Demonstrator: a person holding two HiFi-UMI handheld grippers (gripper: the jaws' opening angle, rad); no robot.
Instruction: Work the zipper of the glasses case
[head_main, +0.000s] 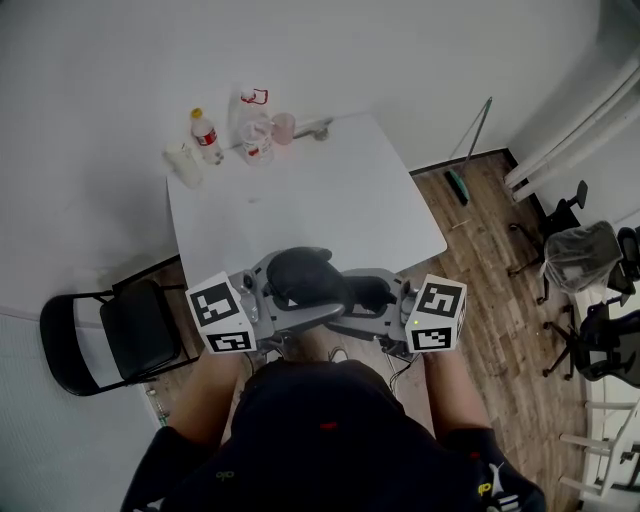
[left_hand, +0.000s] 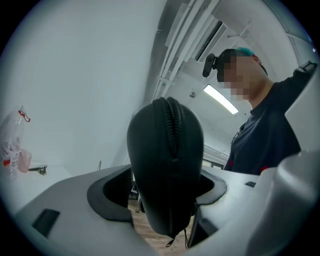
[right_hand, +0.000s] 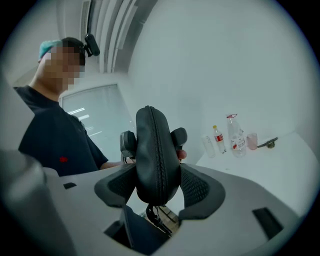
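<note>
Holding glasses case (head_main: 303, 274) (both grippers (left_hand: 165, 197) (right_hand: 157, 186)) at table's (head_main: 330, 190) near edge.

Black oval cloth-covered glasses case (head_main: 305, 275): matt shell with a fine weave. Its black zipper (right_hand: 159, 150) shows ribbed coil teeth, plastic by appearance.

Left gripper (left_hand: 165, 197) and right gripper (right_hand: 156, 186): smooth, matt grey moulded plastic bodies. The black pads (right_hand: 201, 187) look rubbery, with a stippled grid texture.

Black-and-white marker cubes (head_main: 222, 314): flat matt print.

White rectangular table (head_main: 330, 190): smooth top, low sheen.

Clear plastic bottle with red label (head_main: 207, 136), at the table's far left corner: glossy, transparent.

Brown plank floor (head_main: 490, 260): wood-grain finish, slight sheen.

Black chair (head_main: 135, 335): satin seat, thin tube frame, metal by appearance.
</note>
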